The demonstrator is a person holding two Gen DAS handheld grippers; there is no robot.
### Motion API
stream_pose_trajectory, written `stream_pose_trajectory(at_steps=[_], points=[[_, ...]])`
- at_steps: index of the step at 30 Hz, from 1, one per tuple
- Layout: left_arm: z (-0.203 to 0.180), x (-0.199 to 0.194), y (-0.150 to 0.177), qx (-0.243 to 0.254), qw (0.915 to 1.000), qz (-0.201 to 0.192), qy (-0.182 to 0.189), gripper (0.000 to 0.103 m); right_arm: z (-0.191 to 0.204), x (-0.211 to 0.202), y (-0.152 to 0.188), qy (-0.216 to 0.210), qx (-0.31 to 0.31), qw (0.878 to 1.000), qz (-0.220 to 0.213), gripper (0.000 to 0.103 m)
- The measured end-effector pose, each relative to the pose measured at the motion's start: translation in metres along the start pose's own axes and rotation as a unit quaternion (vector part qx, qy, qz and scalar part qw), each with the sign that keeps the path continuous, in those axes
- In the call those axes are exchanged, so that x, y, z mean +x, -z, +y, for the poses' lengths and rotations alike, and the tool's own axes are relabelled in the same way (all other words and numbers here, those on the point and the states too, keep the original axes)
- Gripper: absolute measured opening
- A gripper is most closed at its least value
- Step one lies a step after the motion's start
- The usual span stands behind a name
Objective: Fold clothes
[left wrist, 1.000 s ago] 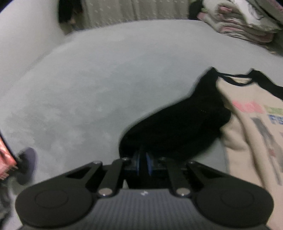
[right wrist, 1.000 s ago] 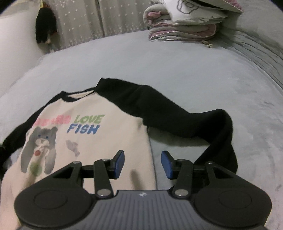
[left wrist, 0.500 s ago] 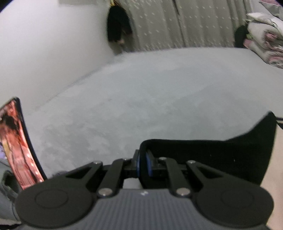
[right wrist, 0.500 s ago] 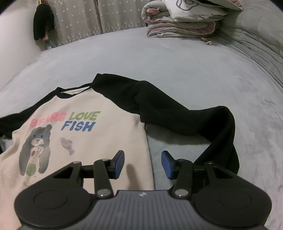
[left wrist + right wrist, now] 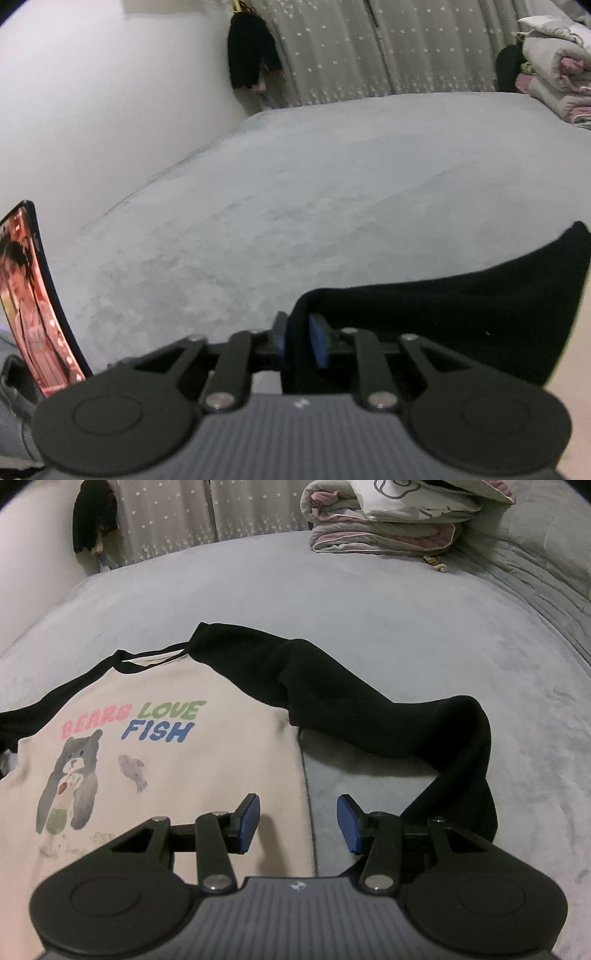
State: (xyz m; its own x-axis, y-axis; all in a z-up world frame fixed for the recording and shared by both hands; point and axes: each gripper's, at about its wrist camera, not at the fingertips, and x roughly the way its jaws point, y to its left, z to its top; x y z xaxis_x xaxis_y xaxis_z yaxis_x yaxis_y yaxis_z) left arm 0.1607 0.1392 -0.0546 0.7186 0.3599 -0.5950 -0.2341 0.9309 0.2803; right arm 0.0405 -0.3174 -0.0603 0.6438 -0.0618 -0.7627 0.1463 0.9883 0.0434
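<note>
A cream raglan shirt (image 5: 166, 775) with a bear print and "BEARS LOVE FISH" lies face up on the grey bed (image 5: 369, 609). Its black right sleeve (image 5: 369, 716) curves out and bends back towards my right gripper (image 5: 297, 823). That gripper hangs open just above the shirt's right side edge, holding nothing. In the left wrist view the cuff of the black left sleeve (image 5: 443, 317) stands between the blue pads of my left gripper (image 5: 299, 339). Its jaws are opening, and the right pad's face shows bare beside the cloth.
A lit phone (image 5: 29, 302) stands at the bed's near left edge. Folded quilts (image 5: 388, 520) are stacked at the far right of the bed. A dark garment (image 5: 251, 55) hangs by the starred curtain, and a white wall runs along the bed's left side.
My left gripper swung left and tipped up, drawing the black sleeve out straight. Its pads, shut tight on the cuff before, have parted. The right gripper has kept still.
</note>
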Motion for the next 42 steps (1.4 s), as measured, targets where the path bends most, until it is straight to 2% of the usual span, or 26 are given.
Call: stream_pose_trajectory(at_steps=[1,4,12,17,19,23,26,29,32,34,36,39,42], points=[[0.002,-0.003,0.001,0.001,0.9999,0.002,0.011,0.030,-0.001,-0.001,0.000,0.000,-0.001,1.000,0.000,0.049],[0.008,-0.013,0.007,0.003,0.9990,0.011,0.043,0.043,-0.001,-0.003,0.002,0.003,-0.008,1.000,0.001,0.055],[0.028,-0.042,0.031,0.020,0.9928,0.038,0.112,0.052,-0.010,-0.013,0.011,0.018,-0.011,1.000,-0.003,0.056],[0.040,-0.060,0.042,0.001,0.9852,0.060,0.161,0.058,-0.025,-0.021,0.014,0.029,0.007,1.000,-0.007,0.056],[0.043,-0.065,0.045,-0.011,0.9808,0.074,0.180,0.064,-0.035,-0.026,0.016,0.027,0.029,0.999,-0.006,0.056],[0.046,-0.074,0.050,-0.022,0.9730,0.097,0.208,0.065,-0.056,-0.031,0.021,0.000,0.094,0.996,0.007,0.058],[0.048,-0.088,0.060,-0.023,0.9675,0.103,0.230,0.065,-0.063,-0.032,0.023,-0.003,0.115,0.993,0.015,0.059],[0.051,-0.096,0.074,-0.032,0.9601,0.116,0.253,0.064,-0.063,-0.026,0.028,0.006,0.114,0.993,0.035,0.060],[0.056,-0.092,0.088,-0.056,0.9479,0.139,0.281,0.059,-0.058,-0.020,0.033,0.018,0.094,0.995,0.040,0.060],[0.058,-0.089,0.096,-0.072,0.9391,0.151,0.300,0.050,-0.049,-0.014,0.035,0.035,0.053,0.997,0.037,0.052],[0.061,-0.088,0.100,-0.077,0.9370,0.149,0.306,0.047,-0.040,-0.012,0.038,0.059,0.000,0.998,0.028,0.022],[0.062,-0.089,0.103,-0.076,0.9355,0.146,0.313,0.044,-0.042,-0.016,0.038,0.069,-0.011,0.997,0.023,0.008],[0.066,-0.088,0.101,-0.089,0.9318,0.143,0.322,0.044,-0.049,-0.023,0.036,0.095,-0.007,0.995,0.012,0.007]])
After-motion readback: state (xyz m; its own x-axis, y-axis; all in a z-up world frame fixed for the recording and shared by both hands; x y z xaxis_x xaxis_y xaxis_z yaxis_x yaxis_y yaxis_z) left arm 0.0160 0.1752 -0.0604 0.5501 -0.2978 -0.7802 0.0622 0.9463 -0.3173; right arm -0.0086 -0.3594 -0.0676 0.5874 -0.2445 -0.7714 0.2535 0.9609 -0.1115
